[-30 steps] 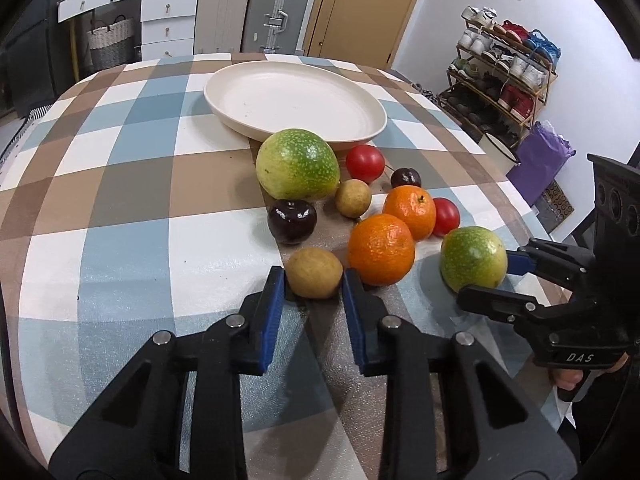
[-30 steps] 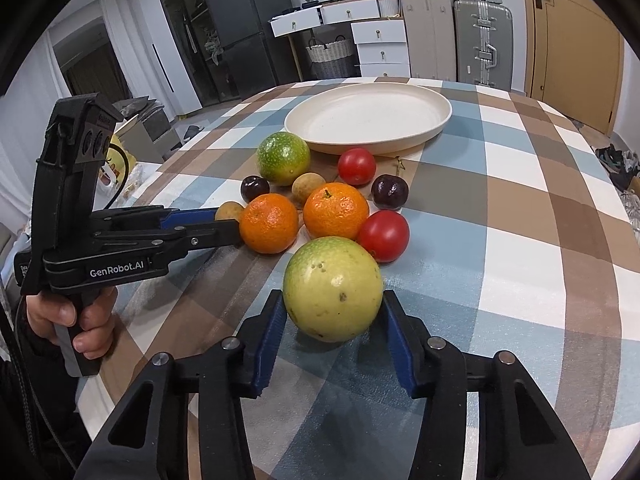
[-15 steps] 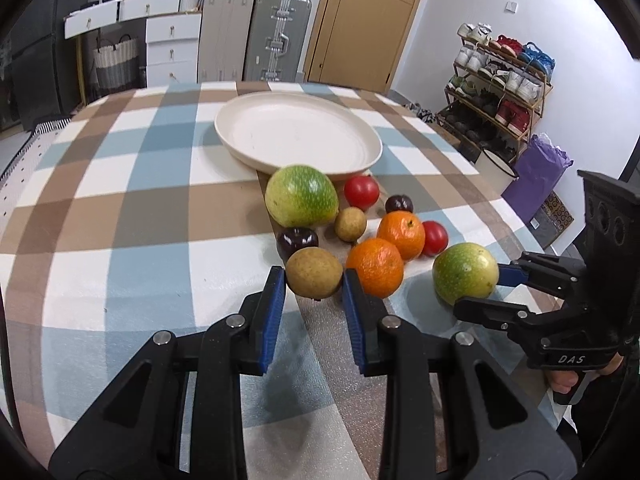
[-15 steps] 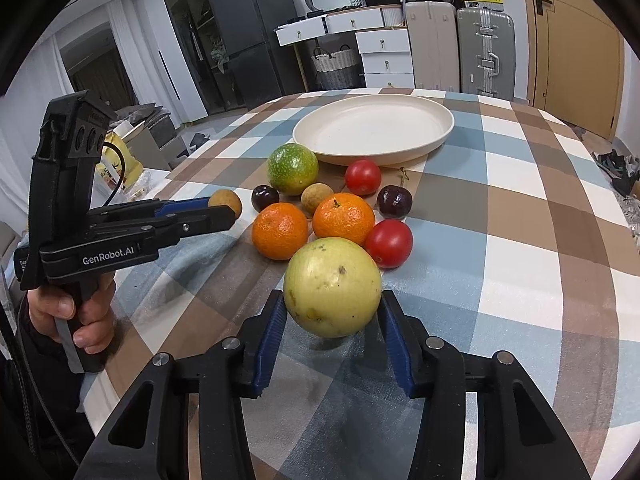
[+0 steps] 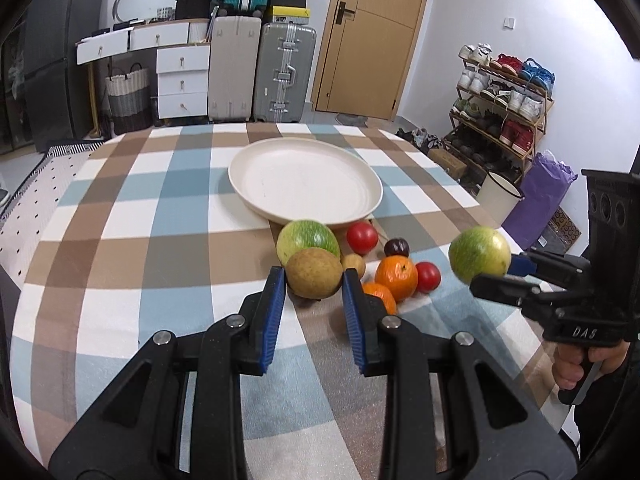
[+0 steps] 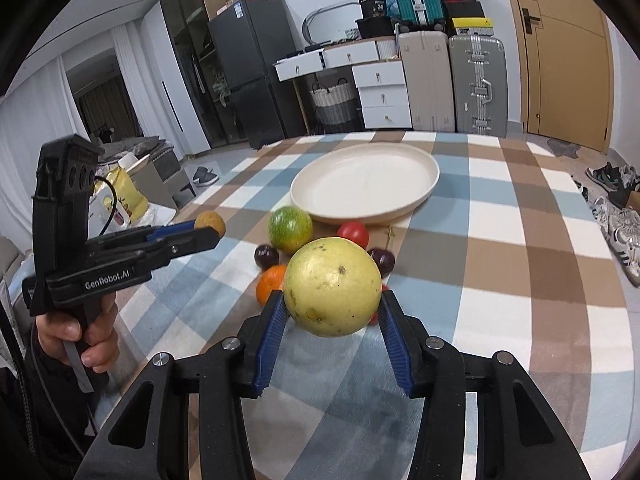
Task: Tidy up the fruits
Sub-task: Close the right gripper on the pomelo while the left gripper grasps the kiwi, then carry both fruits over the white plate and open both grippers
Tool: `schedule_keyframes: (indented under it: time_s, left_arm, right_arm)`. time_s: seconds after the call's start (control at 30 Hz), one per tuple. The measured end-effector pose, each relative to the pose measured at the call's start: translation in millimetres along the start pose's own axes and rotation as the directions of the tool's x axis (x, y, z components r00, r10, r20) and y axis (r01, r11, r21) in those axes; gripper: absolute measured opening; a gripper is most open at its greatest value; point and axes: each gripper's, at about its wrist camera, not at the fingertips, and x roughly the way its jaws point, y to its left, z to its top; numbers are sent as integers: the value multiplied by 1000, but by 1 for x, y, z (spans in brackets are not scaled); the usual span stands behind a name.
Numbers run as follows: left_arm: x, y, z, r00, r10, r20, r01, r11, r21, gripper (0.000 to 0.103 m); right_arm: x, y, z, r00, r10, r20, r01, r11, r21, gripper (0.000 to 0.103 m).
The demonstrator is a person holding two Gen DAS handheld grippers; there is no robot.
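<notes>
My left gripper (image 5: 314, 276) is shut on a small brown round fruit (image 5: 314, 273), held above the checked tablecloth; from the right wrist view the same fruit (image 6: 210, 222) shows at the tips of that gripper (image 6: 206, 230). My right gripper (image 6: 332, 300) is shut on a large yellow-green fruit (image 6: 332, 286), also lifted off the table; in the left wrist view that fruit (image 5: 479, 256) hangs at the right. A cream plate (image 5: 305, 182) lies empty behind the fruit pile. On the cloth lie a green fruit (image 5: 308, 238), two tomatoes, two oranges (image 5: 396, 276), dark plums and a small brown fruit.
The round table (image 5: 120, 240) carries a blue, brown and white checked cloth. Suitcases and white drawers (image 5: 182, 76) stand behind it, a shoe rack (image 5: 504, 108) to the right, a dark fridge (image 6: 248, 76) to the left. A person's hand (image 6: 78, 332) grips each tool's handle.
Both grippers have risen with their fruits, which now hang well above the cloth. The views have tilted up, showing more of the room.
</notes>
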Motion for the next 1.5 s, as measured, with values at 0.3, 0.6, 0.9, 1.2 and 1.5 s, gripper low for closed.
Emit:
schedule_keyframes:
  time_s: [0.3,0.6,0.9,1.2,1.5]
  left_arm:
    - [0,-5,24,999,14,44,-15,1000,13,26]
    - [12,-5,51,997,23,71,-24,999,20,26]
    - [38,-3,73,996,46,80,-48,998,35,26]
    - [87,9,83,998,43,39,-43,999,13,26]
    - [115,7,88,997,66,39,-67,997,29,26]
  right_arm:
    - [-7,-4,29,998,-1,62,1,1000,-8,47]
    - [2,-15,53,996,-2,88,2,1000,6,47]
    - [18,-22,73,995,4,100,-6,1000,18,48]
    - [48,-28,83,996,-13,83,10,999,33,48]
    - [76,-33,89,998,-19,66,17,1000,19,48]
